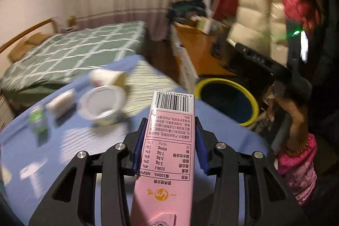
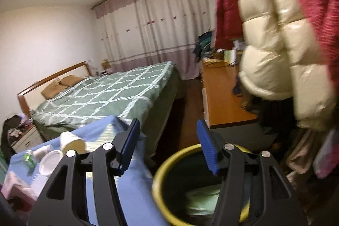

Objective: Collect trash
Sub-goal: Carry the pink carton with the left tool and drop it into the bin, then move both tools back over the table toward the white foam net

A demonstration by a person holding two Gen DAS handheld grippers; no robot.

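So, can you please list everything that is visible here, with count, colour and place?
milk carton: one, pink, clamped in the left tool
paper cups: two, white, lying on the blue cloth
bowl: one, white, on the cloth
small bottle: one, green label, cloth's left edge
blue cloth: one, covers the table
bin: one, yellow rim, beside the table
bed: one, green checked cover
jackets: cream and red, hanging right
left tool: shut on the carton
right tool: open, above the bin
hand: one, holds the right tool

The carton sits between the left jaws; cups lie ahead-left on the table, the bin ahead-right.
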